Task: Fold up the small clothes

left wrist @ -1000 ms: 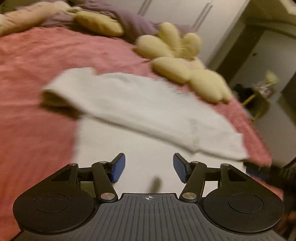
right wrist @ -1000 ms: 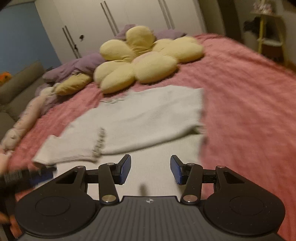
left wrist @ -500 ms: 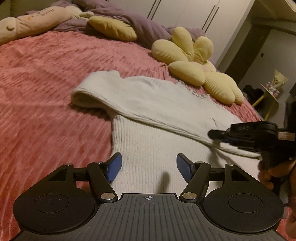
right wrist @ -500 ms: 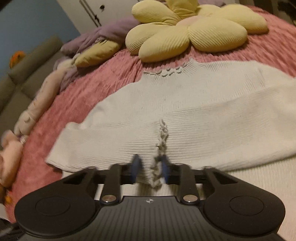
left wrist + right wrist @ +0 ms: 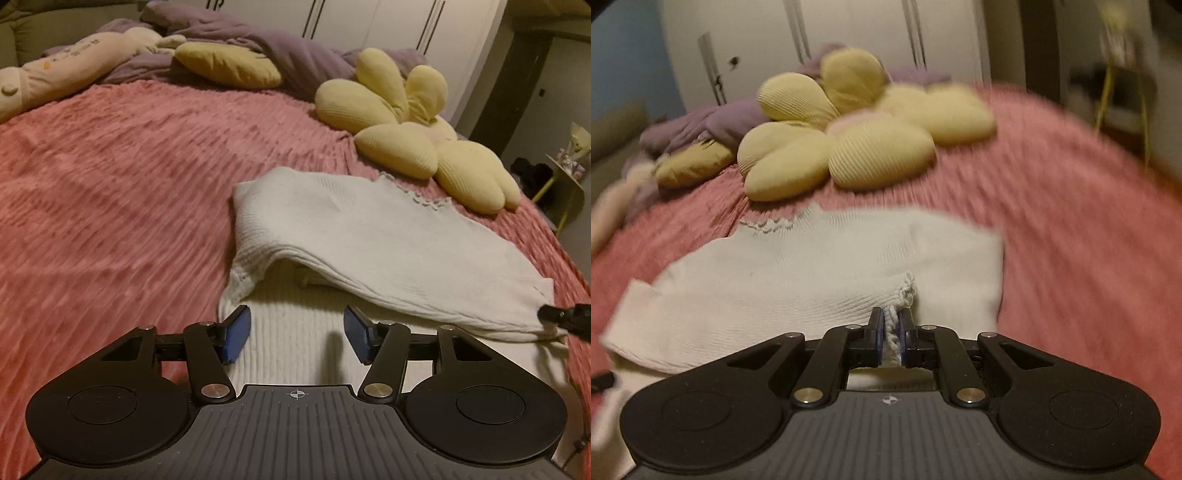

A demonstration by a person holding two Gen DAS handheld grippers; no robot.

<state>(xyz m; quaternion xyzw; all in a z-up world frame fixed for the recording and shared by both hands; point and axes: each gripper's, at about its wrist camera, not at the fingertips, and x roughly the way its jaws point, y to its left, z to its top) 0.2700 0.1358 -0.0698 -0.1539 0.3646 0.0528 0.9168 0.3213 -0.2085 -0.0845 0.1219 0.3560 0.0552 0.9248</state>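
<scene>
White sweater (image 5: 820,266) on pink bedspread (image 5: 110,192) — no containers.

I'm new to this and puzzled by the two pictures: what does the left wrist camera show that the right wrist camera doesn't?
Only the left wrist view shows the left gripper, its jaws closing with only the sweater's ribbed body beneath them, nothing gripped, and a long cream plush toy at the far edge.

Only the right wrist view shows the right gripper shut on the sweater's ruffled cuff, and a blue wall.

Both show the white knit sweater, the pink bedspread, the yellow flower pillow, the purple blanket and the white wardrobe doors.
</scene>
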